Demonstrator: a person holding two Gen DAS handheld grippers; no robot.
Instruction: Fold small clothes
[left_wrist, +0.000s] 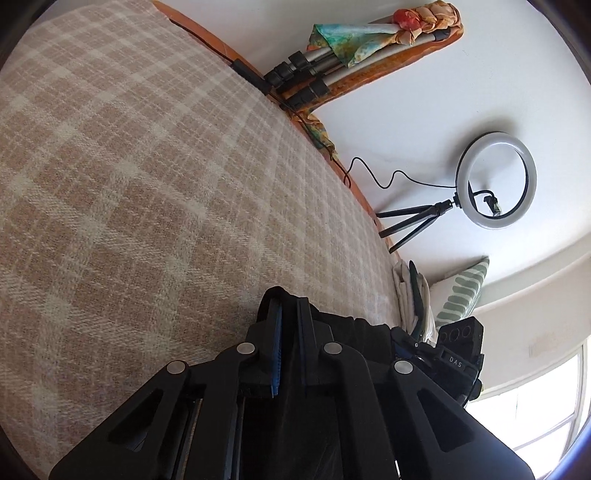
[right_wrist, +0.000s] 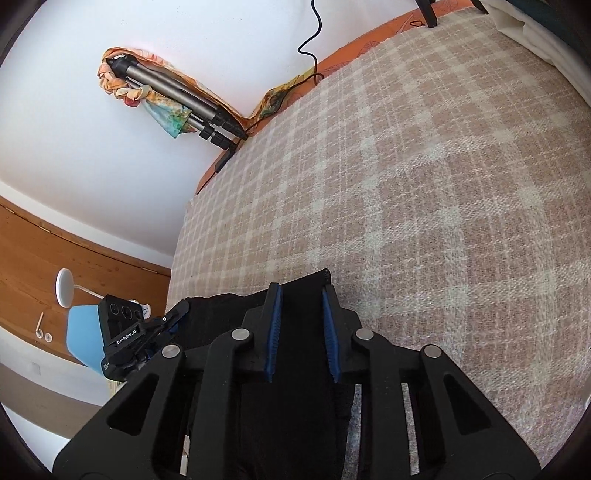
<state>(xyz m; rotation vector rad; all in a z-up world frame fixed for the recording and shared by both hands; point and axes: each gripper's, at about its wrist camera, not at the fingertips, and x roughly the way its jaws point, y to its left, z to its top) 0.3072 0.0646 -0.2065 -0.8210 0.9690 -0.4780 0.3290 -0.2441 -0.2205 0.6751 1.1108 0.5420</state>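
A black garment (left_wrist: 354, 328) hangs stretched between my two grippers above a beige checked blanket (left_wrist: 147, 184) on a bed. My left gripper (left_wrist: 290, 306) is shut on one edge of the black garment; its fingers stand close together with cloth between them. My right gripper (right_wrist: 301, 295) holds the other edge of the garment (right_wrist: 301, 321), with the cloth lying between its blue pads; the jaws stand wider apart. Each gripper shows in the other's view: the right one (left_wrist: 458, 350) and the left one (right_wrist: 125, 339).
A ring light on a small tripod (left_wrist: 495, 181) and a folded tripod wrapped in a coloured scarf (left_wrist: 332, 59) stand at the bed's far edge by the white wall. Folded pale cloth and a striped pillow (left_wrist: 461, 291) lie at the bed's end. A blue chair (right_wrist: 83, 336) stands beside the bed.
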